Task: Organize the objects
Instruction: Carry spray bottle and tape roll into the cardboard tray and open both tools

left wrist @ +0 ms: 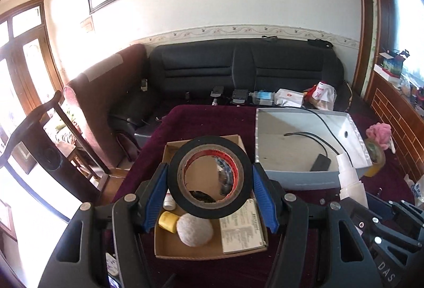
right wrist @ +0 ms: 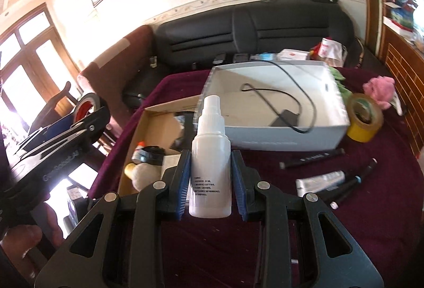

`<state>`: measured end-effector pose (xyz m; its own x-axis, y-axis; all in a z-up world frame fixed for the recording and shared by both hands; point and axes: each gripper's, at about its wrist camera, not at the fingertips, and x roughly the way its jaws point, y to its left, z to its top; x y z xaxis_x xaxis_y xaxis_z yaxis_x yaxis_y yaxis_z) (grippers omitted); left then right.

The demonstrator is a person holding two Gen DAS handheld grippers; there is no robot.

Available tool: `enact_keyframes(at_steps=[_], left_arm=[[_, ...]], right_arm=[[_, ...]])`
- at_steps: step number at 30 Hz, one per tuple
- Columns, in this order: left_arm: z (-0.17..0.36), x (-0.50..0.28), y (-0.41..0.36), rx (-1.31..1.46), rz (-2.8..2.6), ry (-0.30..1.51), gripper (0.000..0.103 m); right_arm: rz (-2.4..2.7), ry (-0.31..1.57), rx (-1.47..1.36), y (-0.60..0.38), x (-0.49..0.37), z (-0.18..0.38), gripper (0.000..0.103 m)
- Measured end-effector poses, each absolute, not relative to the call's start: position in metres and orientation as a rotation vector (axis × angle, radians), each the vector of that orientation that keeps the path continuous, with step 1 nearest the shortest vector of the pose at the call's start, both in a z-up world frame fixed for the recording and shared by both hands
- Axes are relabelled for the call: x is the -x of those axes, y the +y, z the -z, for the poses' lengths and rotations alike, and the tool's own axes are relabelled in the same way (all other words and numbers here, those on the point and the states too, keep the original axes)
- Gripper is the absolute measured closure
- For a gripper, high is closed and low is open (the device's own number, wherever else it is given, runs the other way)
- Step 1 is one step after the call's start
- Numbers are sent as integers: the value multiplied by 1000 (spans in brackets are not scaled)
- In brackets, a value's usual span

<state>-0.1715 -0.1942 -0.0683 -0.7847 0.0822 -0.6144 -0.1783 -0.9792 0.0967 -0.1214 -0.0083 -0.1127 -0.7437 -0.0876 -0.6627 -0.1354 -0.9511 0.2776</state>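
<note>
- Tape (left wrist: pixel 209 176) clamped edgewise in the left claw (left wrist: pixel 210 195), both blue pads hard against the roll's outer rim, hole facing the camera; carried above the brown box (left wrist: pixel 169 253), probably for dropping in.
- Bottle (right wrist: pixel 210 155) pinched upright at its body in the right claw (right wrist: pixel 212 182), nozzle up, hanging over bare table (right wrist: pixel 371 208) just before the brown box and the white box (right wrist: pixel 291 139).
- Brown box already crowded: puff (left wrist: pixel 194 229), yellow cap (left wrist: pixel 167 220), booklet (left wrist: pixel 242 229); free floor only toward its far side.
- White box roomier, holding just a cable and adapter (left wrist: pixel 320 162); low front wall to clear.
- Still loose on the table: yellow tape (right wrist: pixel 364 117) touching the white box's right corner, pens (right wrist: pixel 312 157), tube (right wrist: pixel 320 180), pink toy (right wrist: pixel 380 92).
- Claws close side by side; risk of bumping if both descend together.
</note>
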Motion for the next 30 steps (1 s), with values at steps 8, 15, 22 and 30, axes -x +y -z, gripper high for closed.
enact_keyframes(at_steps=[8,15,22,30], left_arm=[[69,205,-212,994,-2832,225,41],[85,233,-223,1057,-2797,238,41],[101,271,-232,1180,-2693,181,41],[148,305,-244,1354,-2576,87,41]], right_arm=[[-2879,482,1151,-31,152,112,74],[-2865,482,1202,-51,177,118,73],[-2830,549,1267,-58,207,128,73],[-2767,603,1397,-63,247,160,73]])
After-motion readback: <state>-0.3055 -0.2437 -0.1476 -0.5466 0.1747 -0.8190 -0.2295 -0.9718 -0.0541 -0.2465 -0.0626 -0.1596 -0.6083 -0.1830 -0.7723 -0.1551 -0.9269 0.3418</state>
